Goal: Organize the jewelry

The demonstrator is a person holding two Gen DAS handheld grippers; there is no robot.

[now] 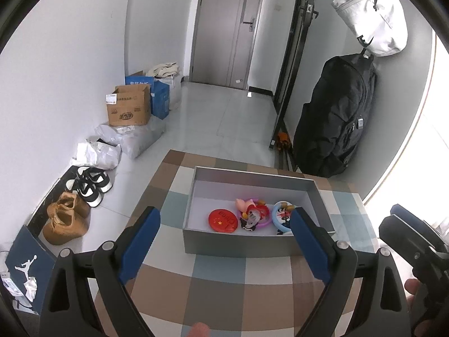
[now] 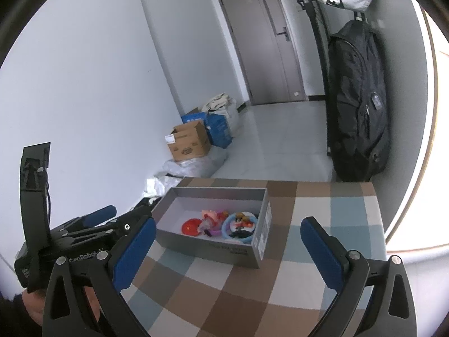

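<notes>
A grey open box (image 1: 238, 241) stands on the checkered tablecloth (image 1: 219, 280). Inside lie a red round badge (image 1: 223, 220), a pink and purple ring with small figures (image 1: 254, 214) and a blue ring with a cartoon figure (image 1: 282, 216). My left gripper (image 1: 226, 243) hovers just in front of the box, open, with nothing between its blue pads (image 1: 143, 241). The right gripper (image 1: 398, 216) shows at the right edge. In the right wrist view the box (image 2: 213, 241) lies ahead and left, holding the same trinkets (image 2: 221, 223). My right gripper (image 2: 228, 252) is open and holds nothing; the left gripper (image 2: 120, 217) is at its left.
The table's far edge (image 1: 224, 158) drops to a tiled floor. Shoes (image 1: 67, 219), plastic bags (image 1: 112, 151) and cardboard boxes (image 1: 129, 106) line the left wall. A black backpack (image 1: 336, 118) and a white bag (image 1: 373, 14) hang at the right. A grey door (image 1: 224, 28) stands behind.
</notes>
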